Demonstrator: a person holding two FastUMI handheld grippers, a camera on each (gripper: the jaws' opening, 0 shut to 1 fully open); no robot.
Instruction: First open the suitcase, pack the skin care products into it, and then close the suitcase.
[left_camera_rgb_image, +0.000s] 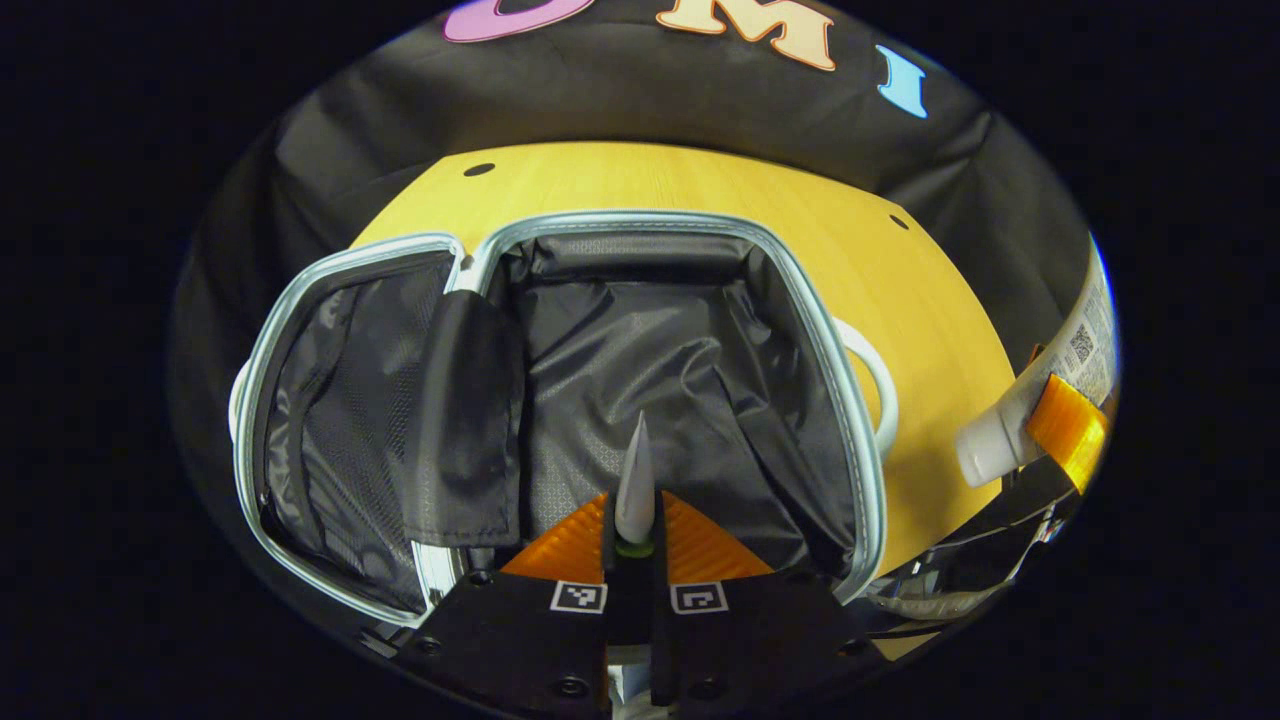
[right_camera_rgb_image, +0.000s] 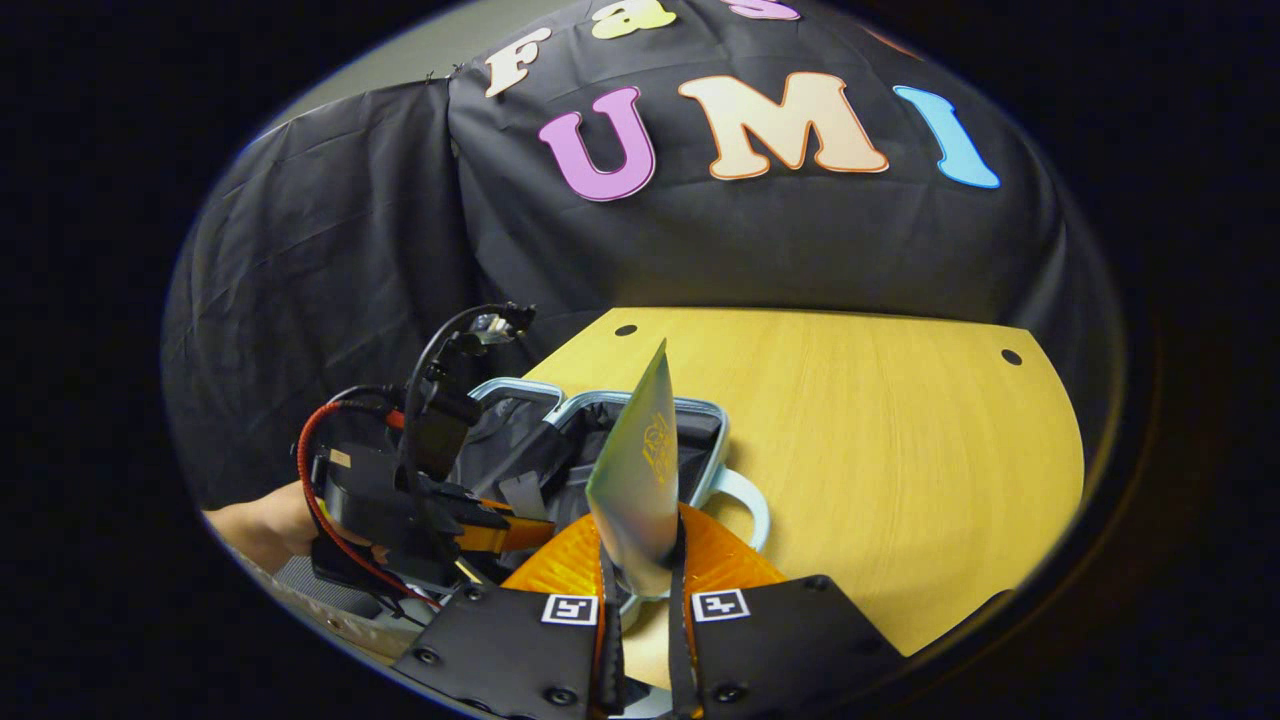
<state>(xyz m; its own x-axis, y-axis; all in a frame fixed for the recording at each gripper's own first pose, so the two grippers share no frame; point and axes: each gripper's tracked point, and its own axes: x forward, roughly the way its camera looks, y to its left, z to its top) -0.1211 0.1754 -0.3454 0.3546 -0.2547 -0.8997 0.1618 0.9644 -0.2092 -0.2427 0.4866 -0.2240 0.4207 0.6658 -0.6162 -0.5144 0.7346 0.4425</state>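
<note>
Tube (right_camera_rgb_image: 640, 470) emblem gold, seemingly unreadable

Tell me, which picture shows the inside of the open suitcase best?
The left gripper view. It looks straight down into the open suitcase, so both halves and the dark lining show. In the right gripper view the suitcase sits farther off, partly hidden behind the left gripper and the tube held in front.

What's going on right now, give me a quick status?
Left gripper clamped on a white tube, over the open suitcase. Right gripper clamped on a green tube. Nothing blocking.
</note>
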